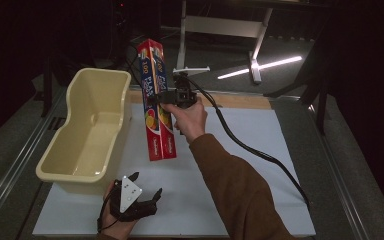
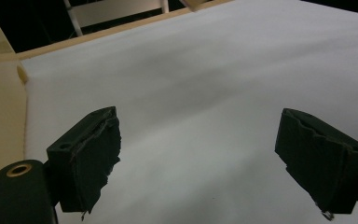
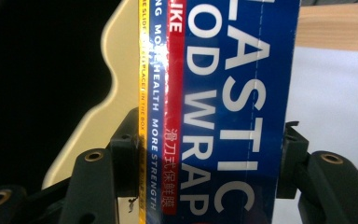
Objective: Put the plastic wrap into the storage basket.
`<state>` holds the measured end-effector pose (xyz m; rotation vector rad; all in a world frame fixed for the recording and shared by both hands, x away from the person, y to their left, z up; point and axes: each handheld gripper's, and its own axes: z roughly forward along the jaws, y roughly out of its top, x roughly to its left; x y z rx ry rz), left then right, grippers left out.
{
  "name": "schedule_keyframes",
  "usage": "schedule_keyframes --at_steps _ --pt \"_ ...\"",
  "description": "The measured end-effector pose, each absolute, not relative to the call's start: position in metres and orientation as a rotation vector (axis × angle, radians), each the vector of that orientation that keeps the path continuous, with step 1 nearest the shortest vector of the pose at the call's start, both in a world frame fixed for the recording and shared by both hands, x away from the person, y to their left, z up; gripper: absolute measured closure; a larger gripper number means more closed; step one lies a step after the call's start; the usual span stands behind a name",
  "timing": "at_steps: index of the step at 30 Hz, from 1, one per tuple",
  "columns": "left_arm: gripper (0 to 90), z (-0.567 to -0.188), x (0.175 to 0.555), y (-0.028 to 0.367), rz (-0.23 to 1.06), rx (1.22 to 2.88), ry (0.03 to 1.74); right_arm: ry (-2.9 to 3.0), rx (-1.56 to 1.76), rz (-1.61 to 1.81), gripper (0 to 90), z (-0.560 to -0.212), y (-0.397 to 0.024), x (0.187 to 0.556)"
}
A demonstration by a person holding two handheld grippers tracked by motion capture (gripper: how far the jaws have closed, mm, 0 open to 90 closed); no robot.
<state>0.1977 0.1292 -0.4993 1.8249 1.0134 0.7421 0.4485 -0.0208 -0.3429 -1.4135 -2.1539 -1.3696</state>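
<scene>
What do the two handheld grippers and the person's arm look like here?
Both grippers are black. The left gripper has broad black pads and a grey three-cornered plate on top. The right gripper trails a thick black cable. The right arm wears a brown sleeve.

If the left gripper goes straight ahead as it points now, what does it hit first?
Probably nothing soon: the left gripper is open over the bare white sheet, which runs to the table's far edge. The tub stays off to its left.

Plastic wrap box (image 1: 156,100) is red and blue with white lettering and a yellow stripe. Tub (image 1: 87,127) is cream; table mat (image 1: 260,190) white. Both grippers' pads (image 2: 93,158) are black.
</scene>
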Motion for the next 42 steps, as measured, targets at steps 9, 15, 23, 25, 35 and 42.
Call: schedule_keyframes --at_steps 9,15,23,25,35,42 --pt "14.1 -0.498 0.195 0.129 0.762 1.827 0.997 -1.999 -1.371 -1.394 42.3 -0.342 0.003 0.447" --pt "14.1 -0.498 0.193 0.128 0.770 1.825 0.987 -1.932 -1.356 -1.371 42.3 -0.346 0.020 0.446" --pt "14.3 -0.495 0.189 0.128 0.795 1.816 0.977 -1.789 -1.365 -1.325 42.3 -0.360 0.036 0.449" --pt "14.3 -0.495 0.189 0.128 0.794 1.817 0.976 -1.789 -1.365 -1.325 42.3 -0.360 0.036 0.449" --pt "14.3 -0.494 0.185 0.129 0.800 1.804 0.974 -1.622 -1.416 -1.315 42.2 -0.376 0.053 0.447" --pt "14.3 -0.492 0.182 0.131 0.805 1.789 0.975 -1.555 -1.437 -1.330 42.1 -0.382 0.062 0.445"
